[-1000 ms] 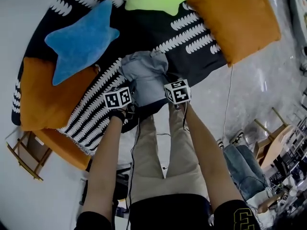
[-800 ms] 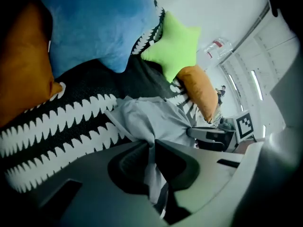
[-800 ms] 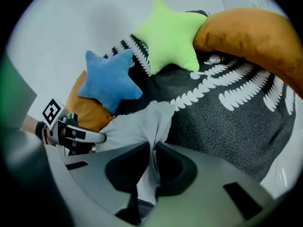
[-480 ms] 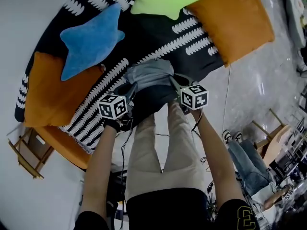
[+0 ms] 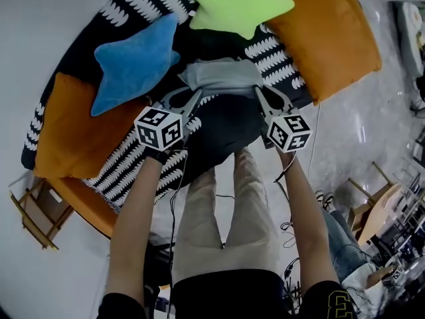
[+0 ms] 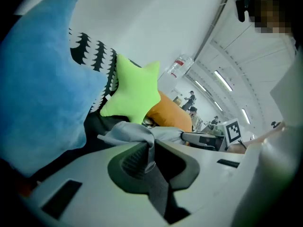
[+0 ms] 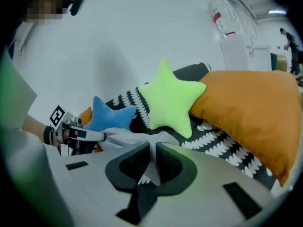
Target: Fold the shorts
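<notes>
Both jaws are pinched shut on cloth. The left gripper and right gripper each hold one corner of the shorts, stretched between them above the blanket. Best done with the edge level and taut, then lowered evenly.

Between the pale grey fingers of the left gripper and right gripper, the shorts are light grey at the held edge and dark — near black — below the fingertips. Beyond the fingers, a black blanket with rows of white scallops carries a blue star pillow off the left fingers, a lime-green star pillow straight ahead and an orange cushion off the right. The left gripper's cube is white with black square markers.
</notes>
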Demonstrator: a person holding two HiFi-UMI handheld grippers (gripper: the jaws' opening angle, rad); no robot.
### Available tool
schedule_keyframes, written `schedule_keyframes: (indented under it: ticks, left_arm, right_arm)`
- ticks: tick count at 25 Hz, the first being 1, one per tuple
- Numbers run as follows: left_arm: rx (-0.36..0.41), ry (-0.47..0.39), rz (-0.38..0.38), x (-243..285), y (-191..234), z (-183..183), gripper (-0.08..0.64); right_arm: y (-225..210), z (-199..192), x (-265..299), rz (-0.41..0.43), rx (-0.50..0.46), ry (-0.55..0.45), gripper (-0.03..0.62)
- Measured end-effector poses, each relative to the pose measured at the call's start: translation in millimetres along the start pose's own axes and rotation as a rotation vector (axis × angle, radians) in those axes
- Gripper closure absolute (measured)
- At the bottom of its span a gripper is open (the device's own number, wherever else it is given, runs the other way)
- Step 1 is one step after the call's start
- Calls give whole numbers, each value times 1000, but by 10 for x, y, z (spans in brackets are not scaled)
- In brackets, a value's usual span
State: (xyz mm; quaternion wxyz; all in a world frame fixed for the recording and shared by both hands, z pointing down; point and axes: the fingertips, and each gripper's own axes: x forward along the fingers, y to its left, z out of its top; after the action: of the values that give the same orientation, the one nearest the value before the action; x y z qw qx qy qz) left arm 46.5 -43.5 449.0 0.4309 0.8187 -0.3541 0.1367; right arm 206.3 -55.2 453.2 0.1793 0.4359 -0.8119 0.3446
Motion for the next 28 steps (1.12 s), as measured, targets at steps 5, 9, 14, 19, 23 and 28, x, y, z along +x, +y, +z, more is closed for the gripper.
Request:
schedule_keyframes:
  ticks: [5,9,14,19,23,28]
  left_arm:
    - [-10,69,15,397,215,-500,518]
    - [-48,198,47,560,351,-1138,515]
    - [-74,298,46,468,215,-1648,488]
    - [-96,412,73,139,321,-2072,301]
    - [-84,298,125,41,409,-1901,359]
    - [107,180,110,442,407,-1297,457]
  right_arm:
    - [-322,-659,175,-95,20,91,540]
    - [-424,-1406,199,-122,39,244,540]
    - [-447,-1966,-31,-167,87,346,529]
    - [-460,-2370,-285,-205,171,447,469]
    - [-526,-2087,-379,-235,172,332,505]
    - [-350,-1319,169,-135,-1,178,557]
